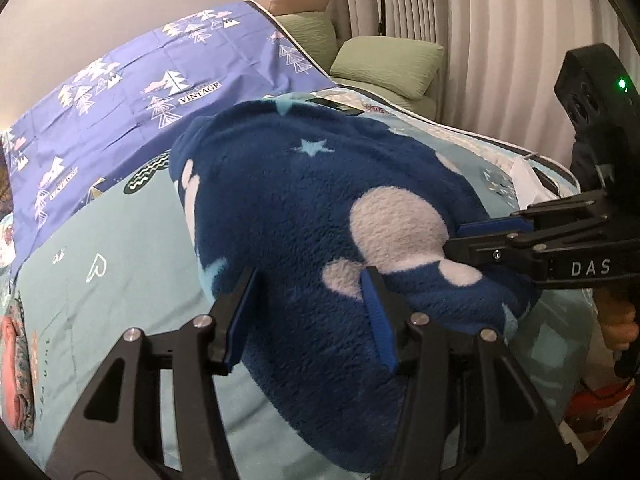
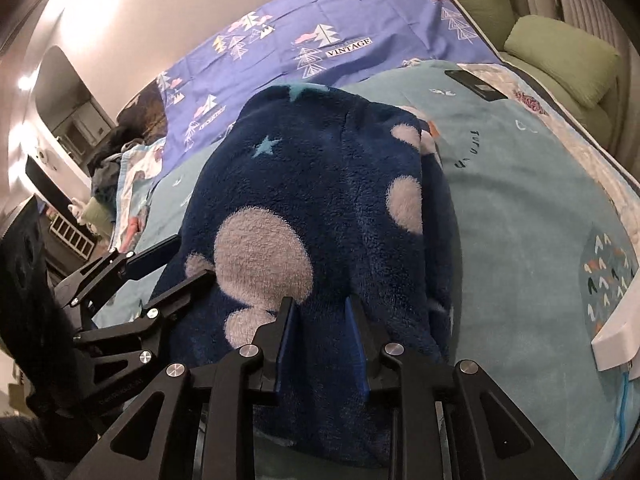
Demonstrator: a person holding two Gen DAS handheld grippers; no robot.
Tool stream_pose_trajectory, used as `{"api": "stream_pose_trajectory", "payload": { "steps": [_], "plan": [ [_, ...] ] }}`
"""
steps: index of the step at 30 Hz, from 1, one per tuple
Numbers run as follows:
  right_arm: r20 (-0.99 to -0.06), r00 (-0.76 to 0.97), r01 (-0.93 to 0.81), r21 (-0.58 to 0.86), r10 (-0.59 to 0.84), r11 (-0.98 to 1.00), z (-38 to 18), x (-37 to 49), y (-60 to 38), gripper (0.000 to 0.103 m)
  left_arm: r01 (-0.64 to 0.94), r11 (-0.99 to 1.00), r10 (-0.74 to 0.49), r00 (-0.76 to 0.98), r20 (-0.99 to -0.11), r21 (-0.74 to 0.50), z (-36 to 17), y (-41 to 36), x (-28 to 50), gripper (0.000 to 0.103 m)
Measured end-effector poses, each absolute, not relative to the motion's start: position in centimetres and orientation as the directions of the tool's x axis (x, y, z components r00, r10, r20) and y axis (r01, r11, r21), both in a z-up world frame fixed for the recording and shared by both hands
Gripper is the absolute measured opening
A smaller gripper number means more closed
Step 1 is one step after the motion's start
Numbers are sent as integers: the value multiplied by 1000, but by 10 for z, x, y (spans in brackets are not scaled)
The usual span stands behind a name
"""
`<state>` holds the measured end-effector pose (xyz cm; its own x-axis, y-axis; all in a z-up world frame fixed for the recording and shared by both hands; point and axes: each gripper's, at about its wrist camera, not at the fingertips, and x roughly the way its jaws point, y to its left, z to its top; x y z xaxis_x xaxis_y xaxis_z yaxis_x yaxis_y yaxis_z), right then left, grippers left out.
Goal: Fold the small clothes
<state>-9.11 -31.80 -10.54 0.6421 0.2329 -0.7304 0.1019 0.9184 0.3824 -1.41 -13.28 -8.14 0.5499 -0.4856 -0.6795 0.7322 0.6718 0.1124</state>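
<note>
Both claws hold the fleece garment's near edge over the bed.

Left claw (image 1: pixel 312 316) and right claw (image 2: pixel 320 340) each sit clamped on the fleece (image 1: pixel 304 200); next, lay it flat on the bed (image 2: pixel 520 200).

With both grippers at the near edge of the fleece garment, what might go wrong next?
1. The right gripper has fleece between its pads, but the grip looks loose; the blue fleece garment may slip free.
2. The left gripper straddles a thick bunch, so layers could shift.
3. The black phone lies just beyond the garment and might get swept.
</note>
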Motion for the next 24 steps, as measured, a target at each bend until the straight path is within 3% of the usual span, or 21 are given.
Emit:
{"api": "stream_pose_trajectory", "payload": {
  "steps": [8,12,17,18,19,21,24],
  "plan": [
    [-690,683,55,375,239,926,-79,-113,-318,26,728,685,-519,524,-675,38,-62,-114,-24,57],
    [-771,594,63,329,229,942,-106,-108,-313,32,760,632,-486,543,-684,154,-80,-120,-39,66],
    [-728,630,45,382,271,923,-92,-114,-319,35,762,645,-524,498,-691,61,-76,-112,-30,66],
    [-690,659,37,427,299,904,-83,-114,-329,43,771,636,-539,483,-691,43,-69,-110,-26,66],
    [-669,679,43,447,303,893,-78,-114,-336,64,781,624,-554,465,-690,26,-63,-108,-22,68],
    [-615,742,79,477,268,875,-64,-108,-360,92,773,634,-561,471,-680,12,-53,-105,-7,79],
    [-607,757,112,488,244,866,-62,-80,-389,99,736,677,-553,489,-675,-20,-50,-105,25,83]
  ]
}}
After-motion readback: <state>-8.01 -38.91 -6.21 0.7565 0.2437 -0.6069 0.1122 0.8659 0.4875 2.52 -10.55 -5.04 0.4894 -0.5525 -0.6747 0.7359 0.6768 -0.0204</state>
